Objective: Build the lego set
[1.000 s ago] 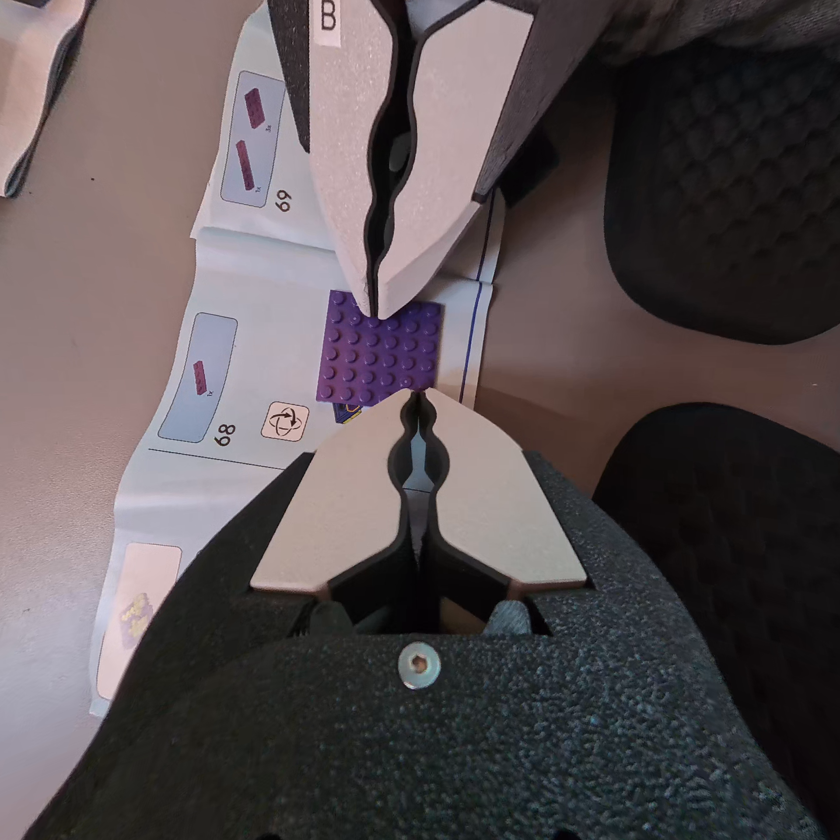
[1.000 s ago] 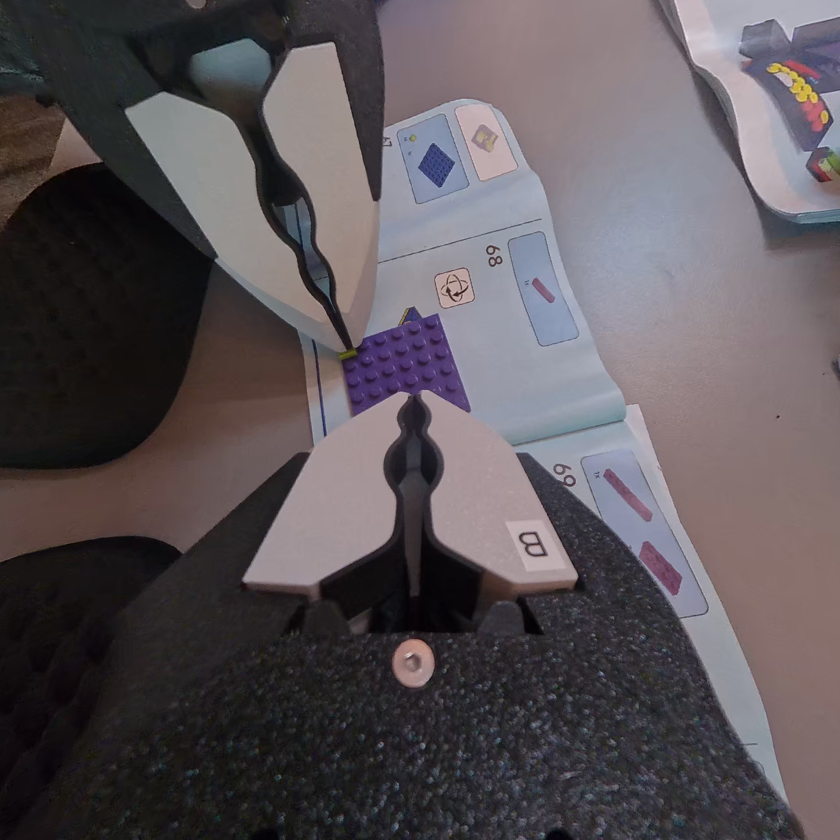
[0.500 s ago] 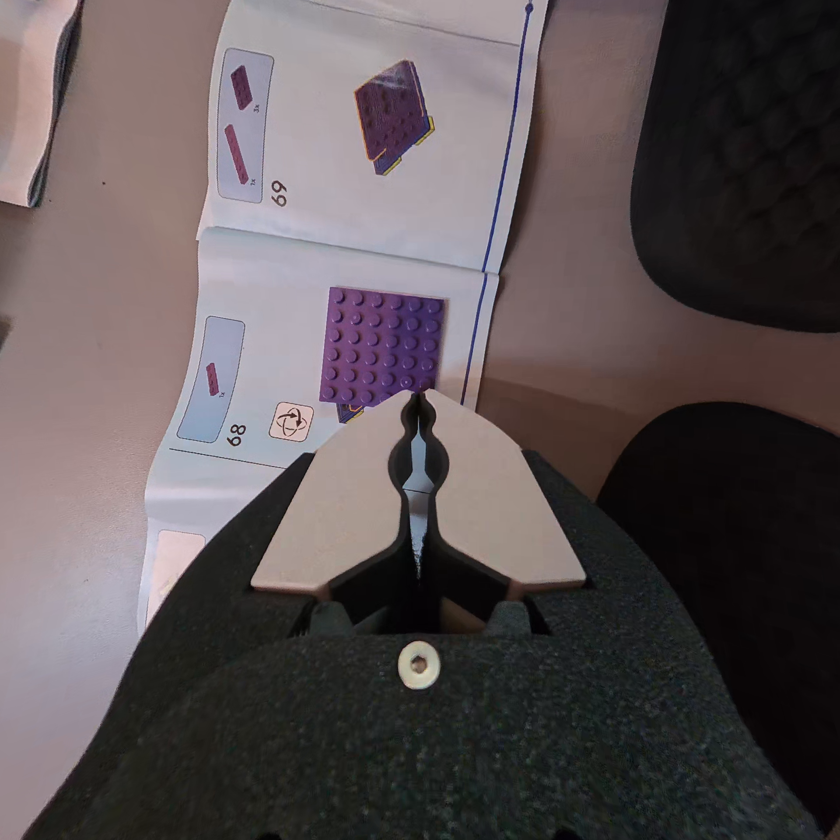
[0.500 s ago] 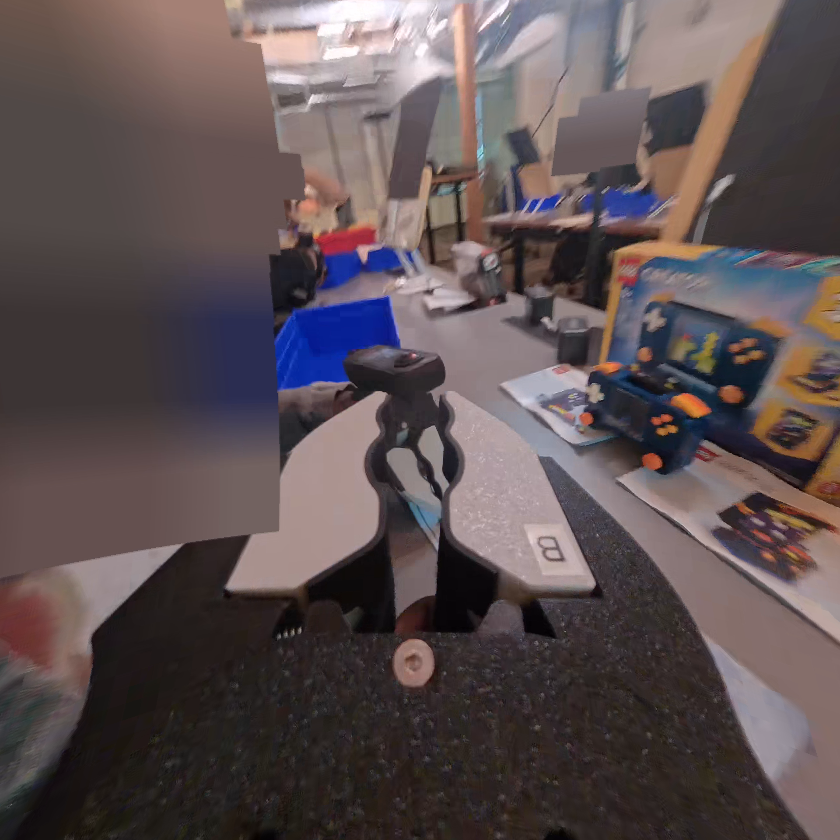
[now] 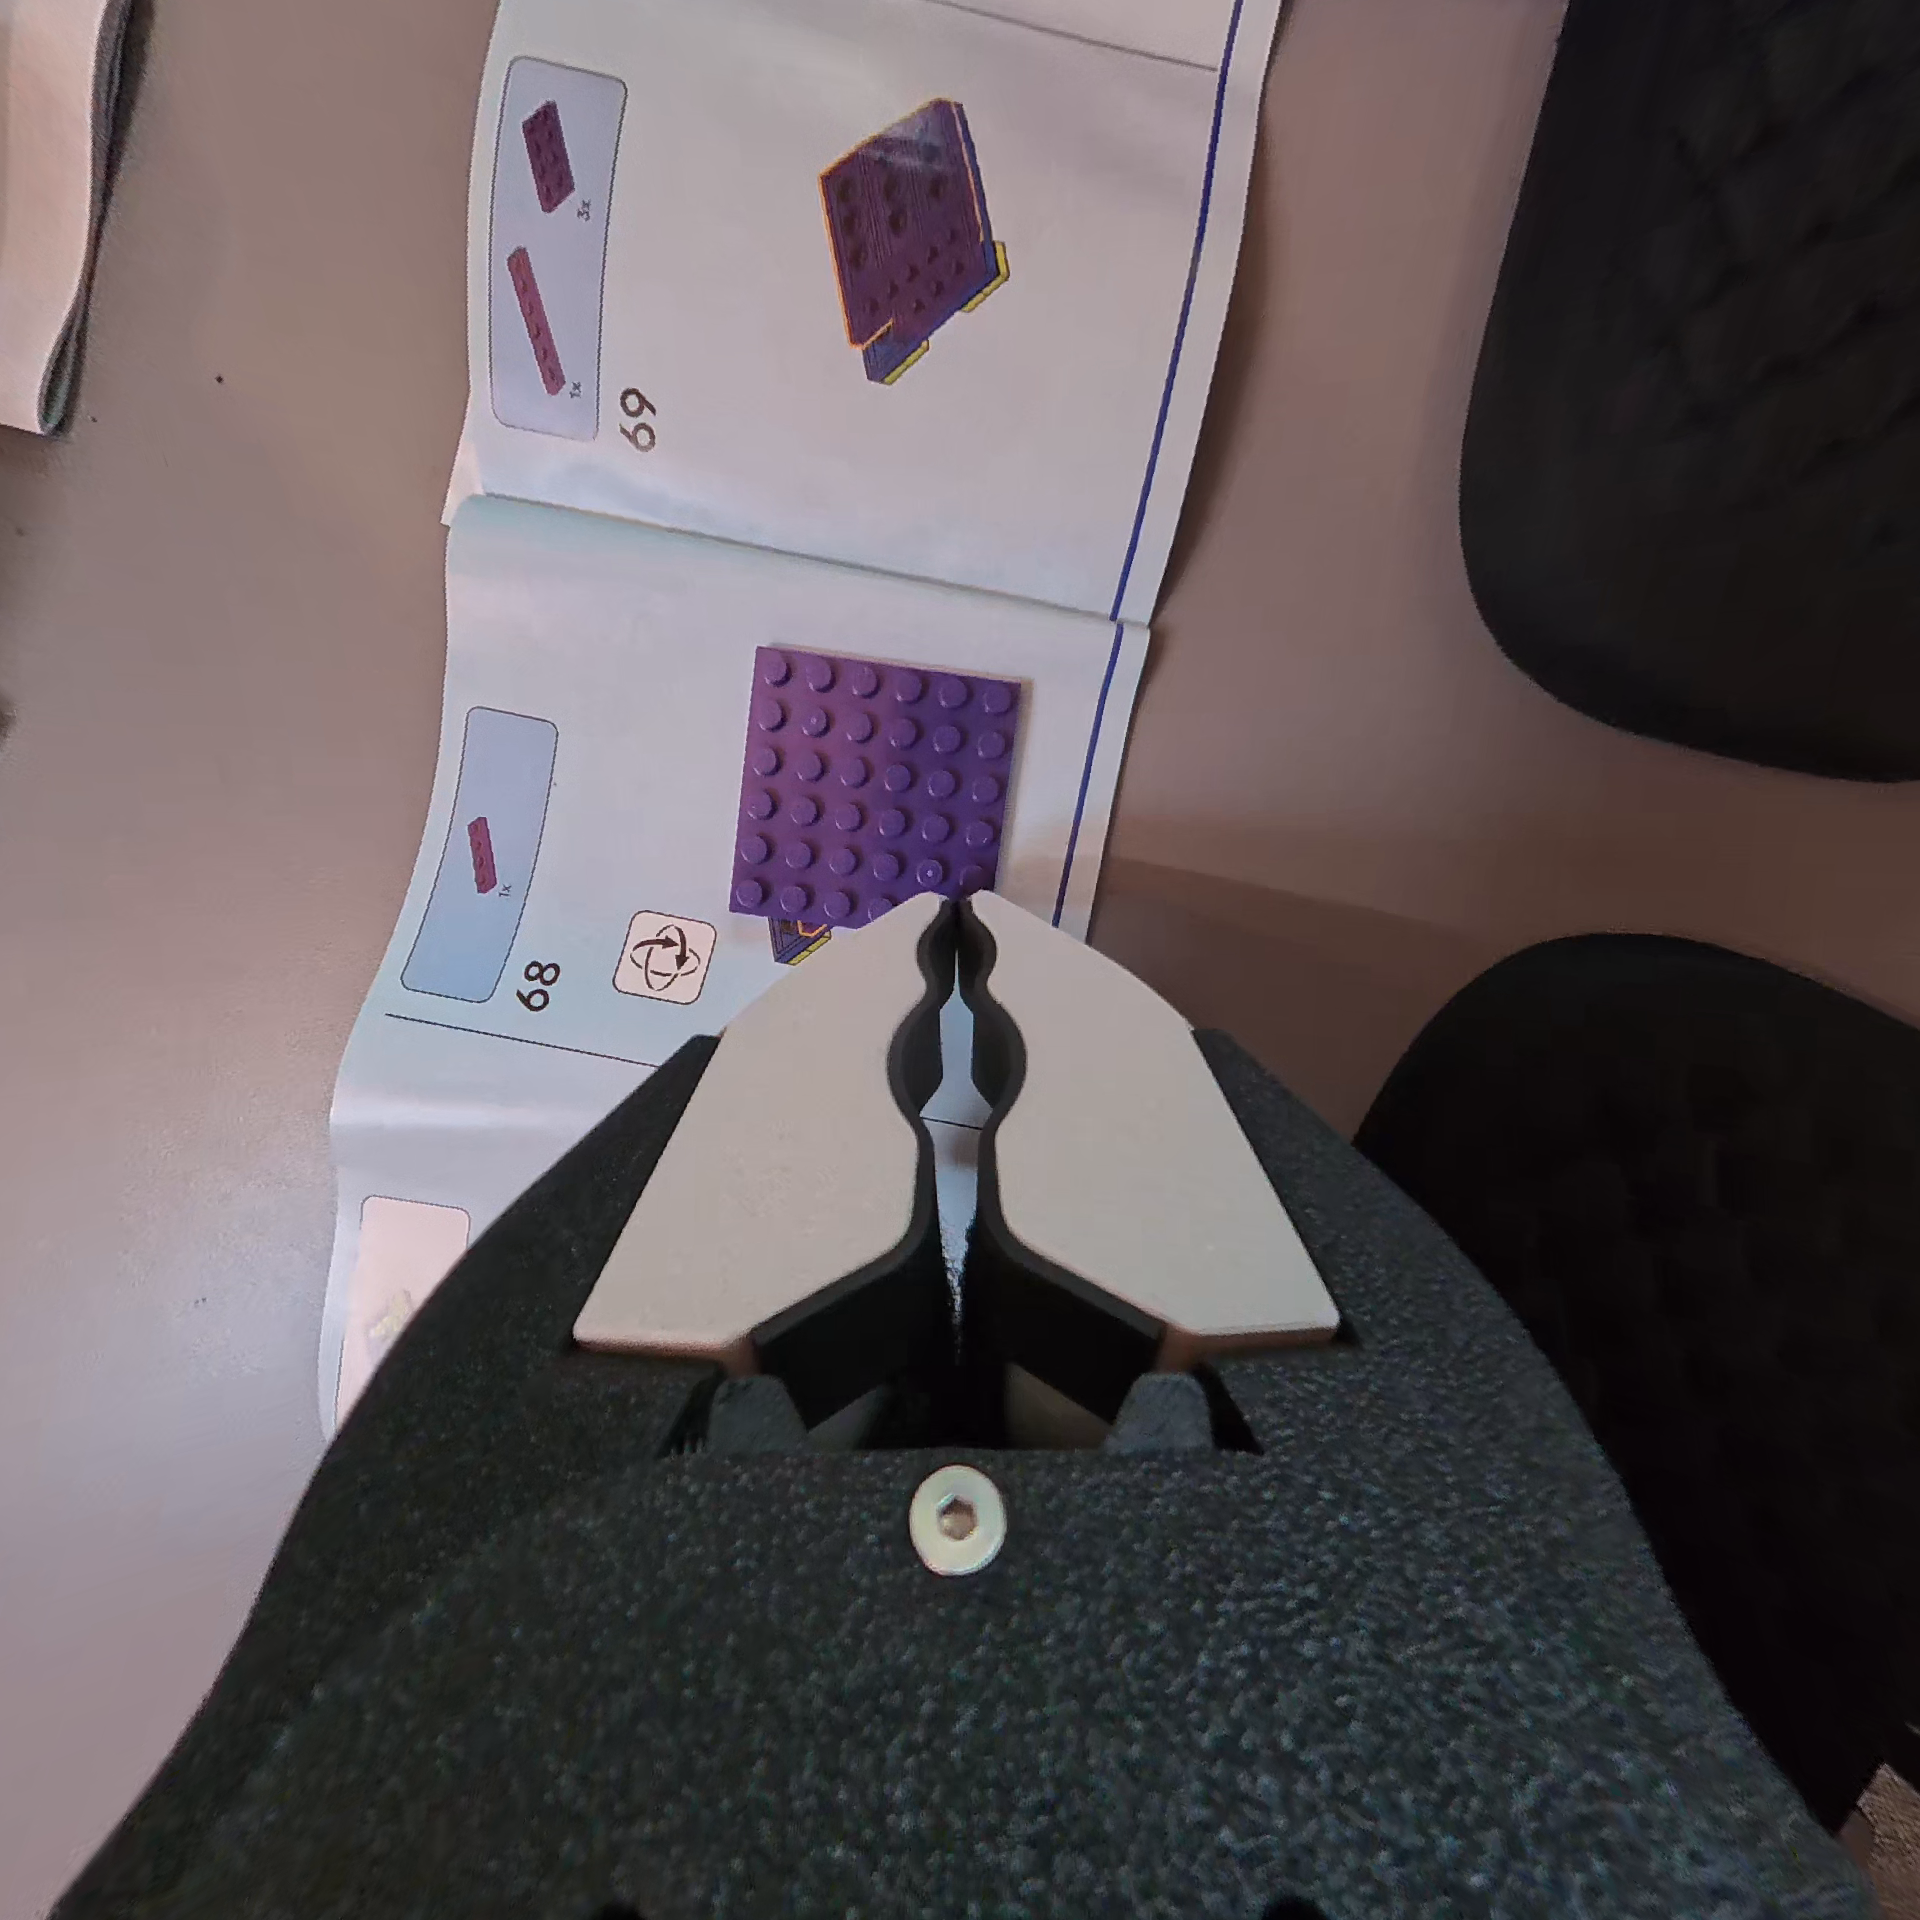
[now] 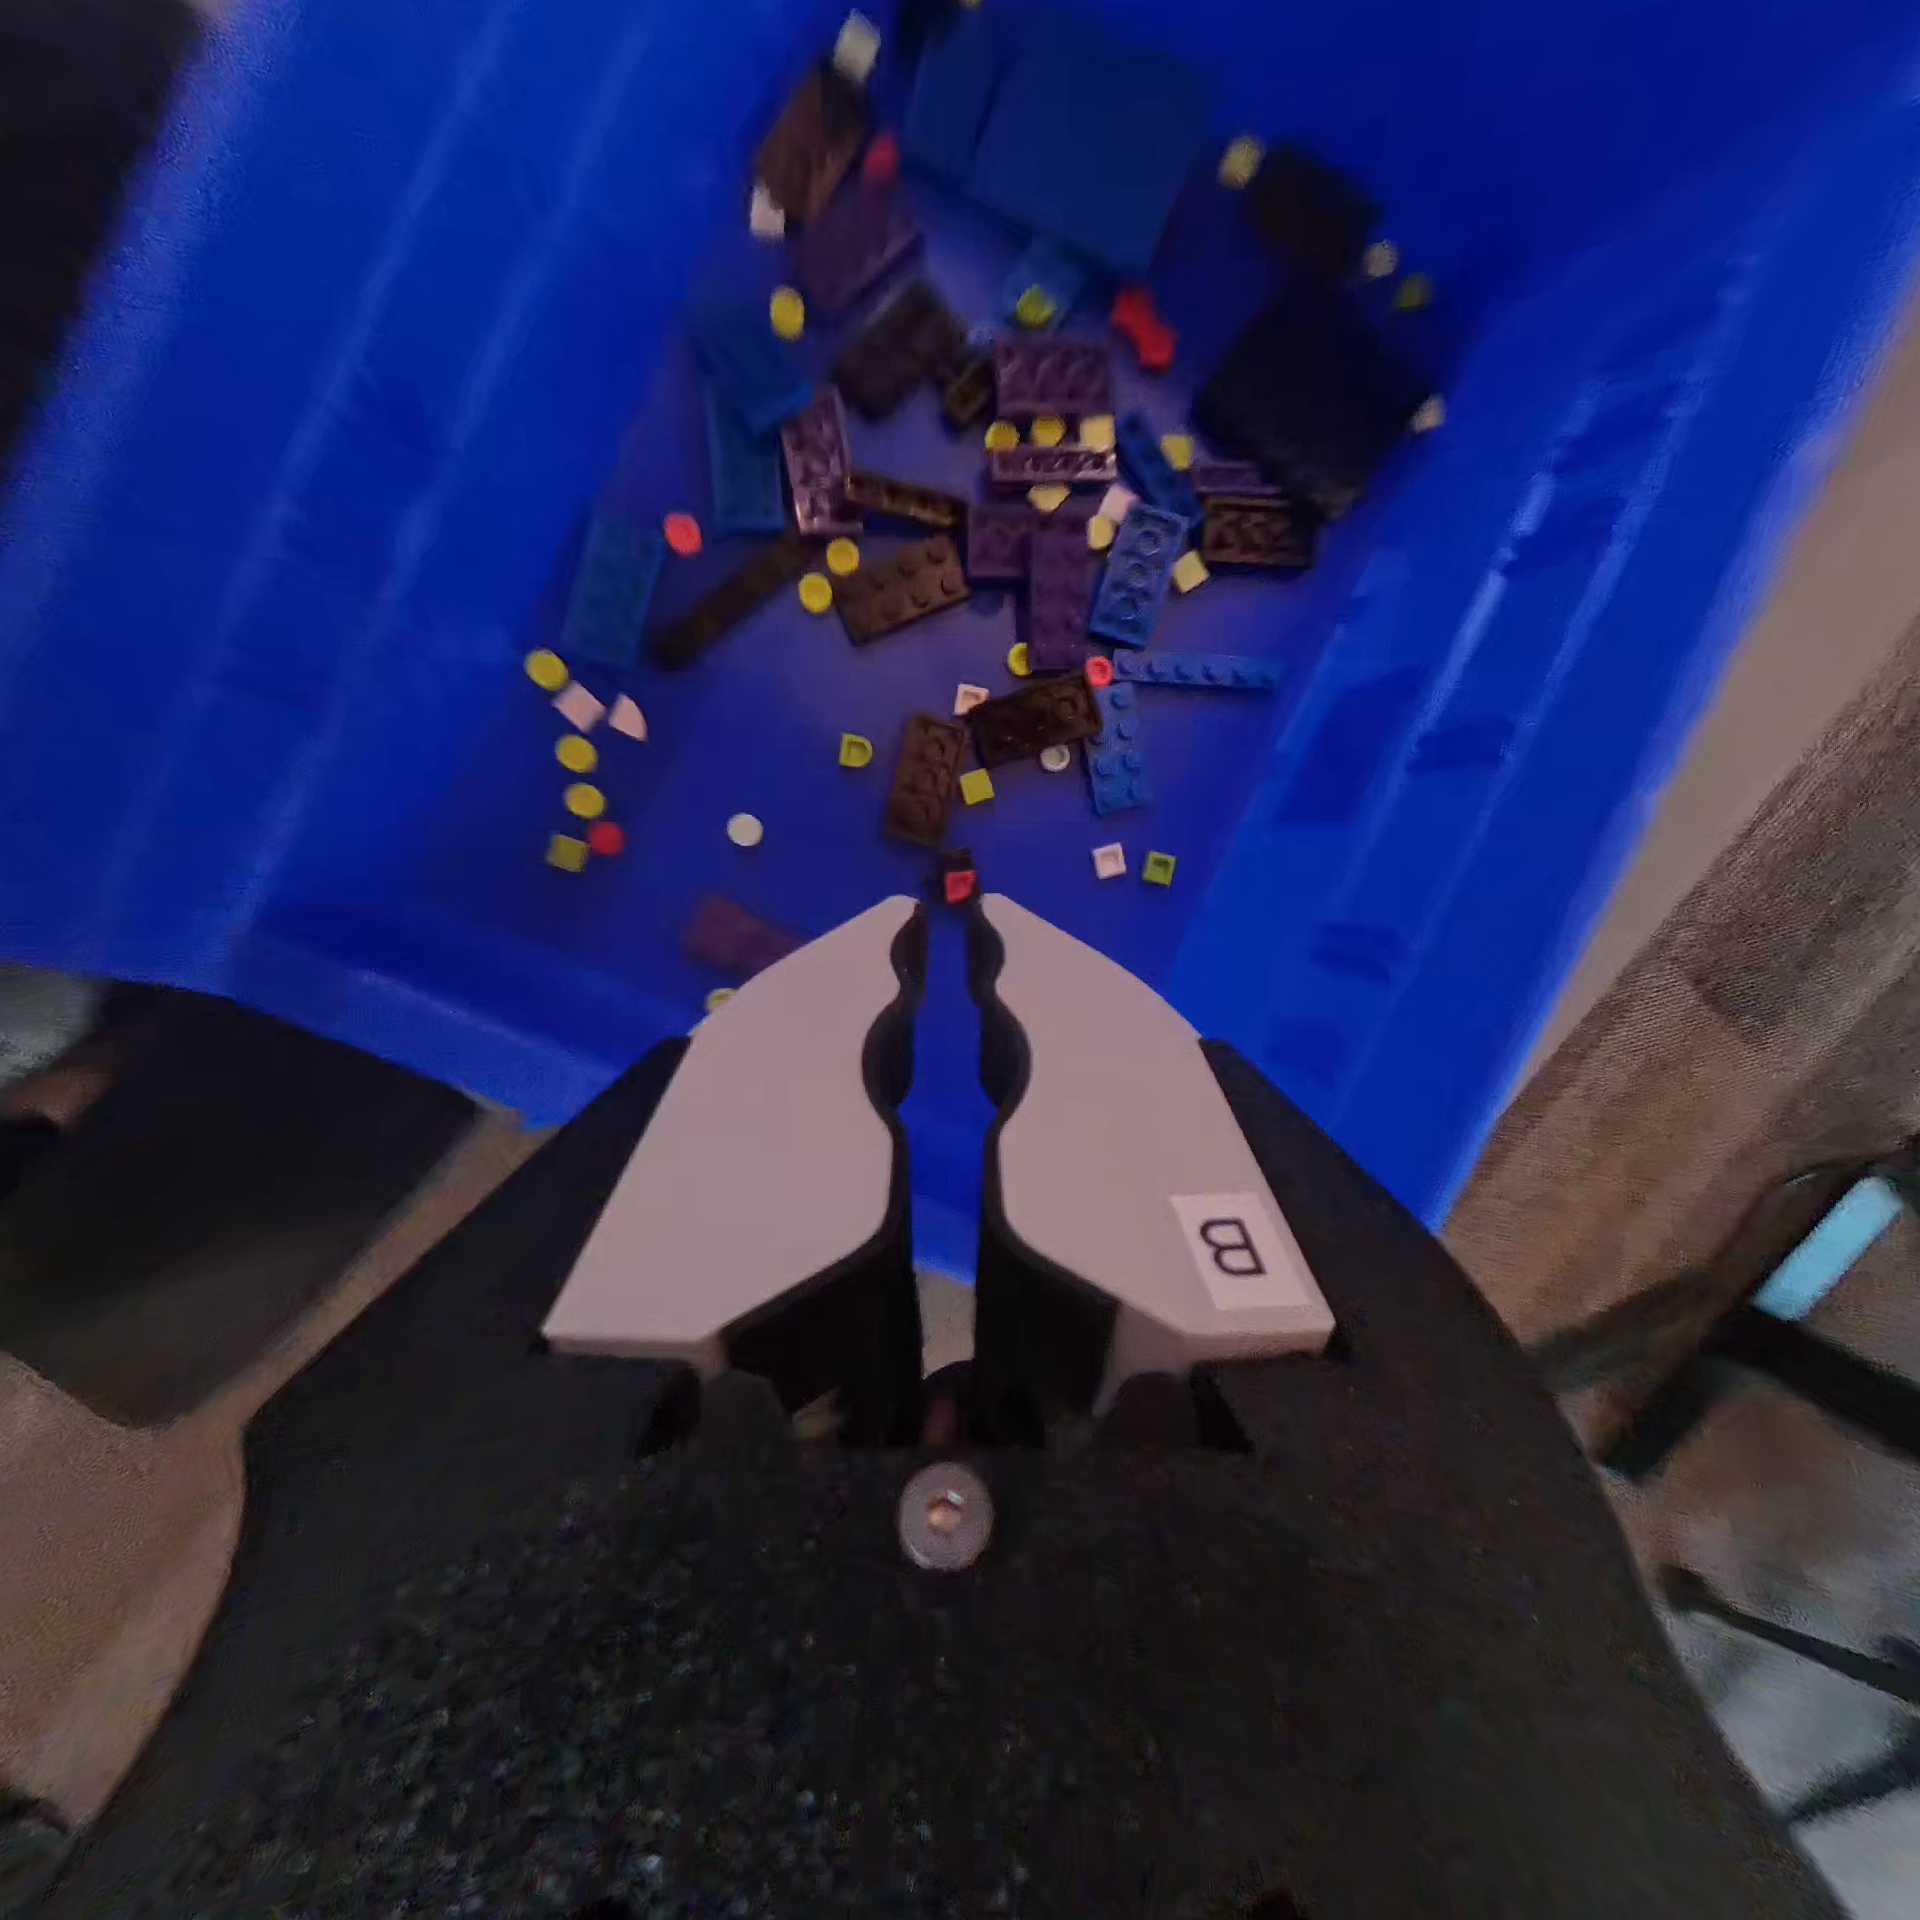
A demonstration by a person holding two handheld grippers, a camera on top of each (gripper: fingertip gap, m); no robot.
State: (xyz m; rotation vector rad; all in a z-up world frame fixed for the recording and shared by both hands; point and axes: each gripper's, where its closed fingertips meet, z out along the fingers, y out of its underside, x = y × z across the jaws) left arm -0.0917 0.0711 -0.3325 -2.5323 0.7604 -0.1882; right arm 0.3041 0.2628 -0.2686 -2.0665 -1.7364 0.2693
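In the left wrist view a purple studded plate (image 5: 878, 784) lies on the open instruction booklet (image 5: 665, 644) on the table. My left gripper (image 5: 954, 906) is shut, its tips at the plate's near edge; I see nothing between them. In the right wrist view my right gripper (image 6: 945, 906) hangs over a blue bin (image 6: 343, 447) of loose bricks, its fingers a small gap apart and empty. A small red and black piece (image 6: 957, 879) lies just beyond its tips. Black, purple, blue and yellow pieces (image 6: 1039, 540) are scattered on the bin floor. The view is blurred.
Two black chair cushions (image 5: 1704, 353) lie to the right of the booklet, past the table edge. Another folded paper (image 5: 52, 208) is at the far left. The bin's steep walls (image 6: 1538, 582) rise on both sides; grey fabric (image 6: 1704, 997) is to its right. The grippers' ends are close to 45 centimetres from one another.
My right gripper has left the purple plate, swung up past the room and now points down into the blue bin, fingers slightly parted. My left gripper has barely moved.
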